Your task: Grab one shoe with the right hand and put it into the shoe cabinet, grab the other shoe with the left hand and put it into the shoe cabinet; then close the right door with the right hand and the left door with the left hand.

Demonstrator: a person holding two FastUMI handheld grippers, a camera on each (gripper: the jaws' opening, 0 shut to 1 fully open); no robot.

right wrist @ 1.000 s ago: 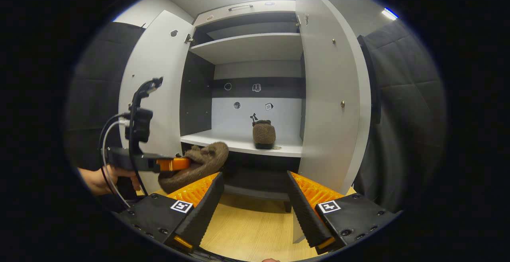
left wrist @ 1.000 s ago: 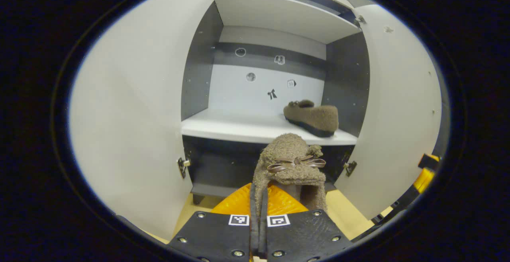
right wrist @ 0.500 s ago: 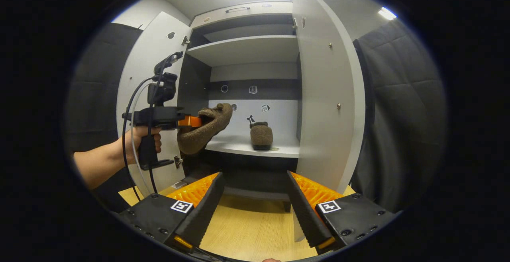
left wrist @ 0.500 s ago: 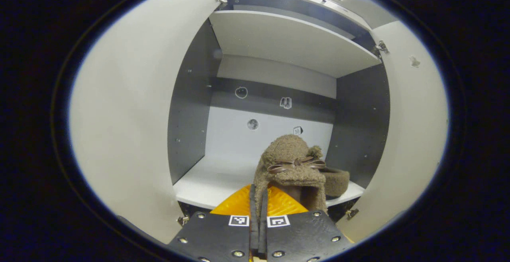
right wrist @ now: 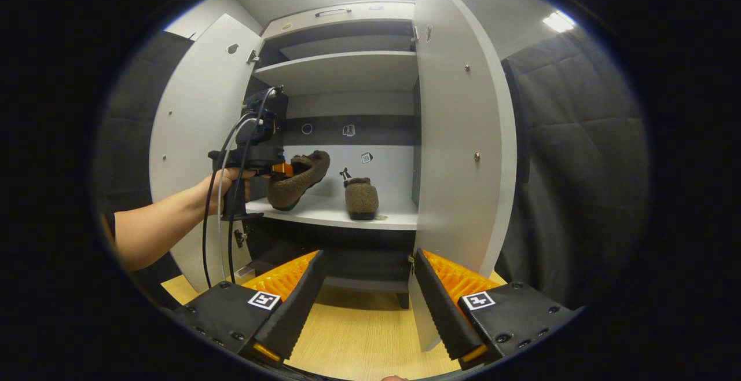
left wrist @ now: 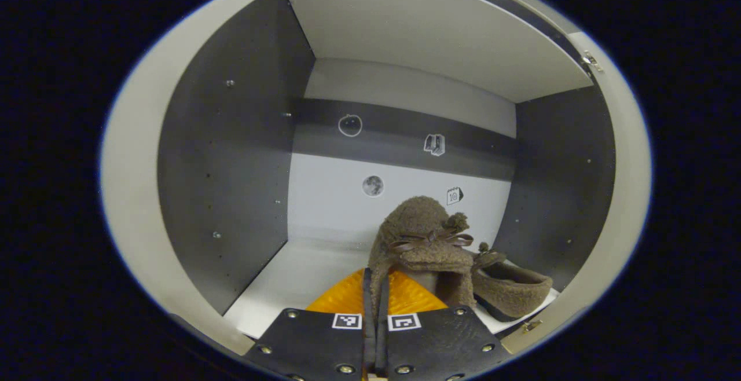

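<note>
My left gripper (left wrist: 375, 288) is shut on a fuzzy brown shoe with a bow (left wrist: 421, 241), pinching its side wall. The shoe hangs inside the cabinet above the white shelf (left wrist: 307, 268). In the right gripper view the left gripper (right wrist: 277, 168) holds that shoe (right wrist: 298, 178) tilted, toe up, over the shelf (right wrist: 324, 212). The other brown shoe (left wrist: 509, 293) rests on the shelf to the right (right wrist: 361, 197). My right gripper (right wrist: 366, 279) stands open in front of the cabinet, holding nothing.
The left door (right wrist: 200, 132) and right door (right wrist: 460, 138) of the cabinet stand wide open. An upper shelf (right wrist: 347, 68) spans the cabinet. A person's arm (right wrist: 156, 230) reaches in from the left. Wooden floor (right wrist: 359, 340) lies below.
My left gripper has carried the bow shoe up from below shelf level and forward into the cabinet. My right gripper has stayed open and shifted slightly right.
</note>
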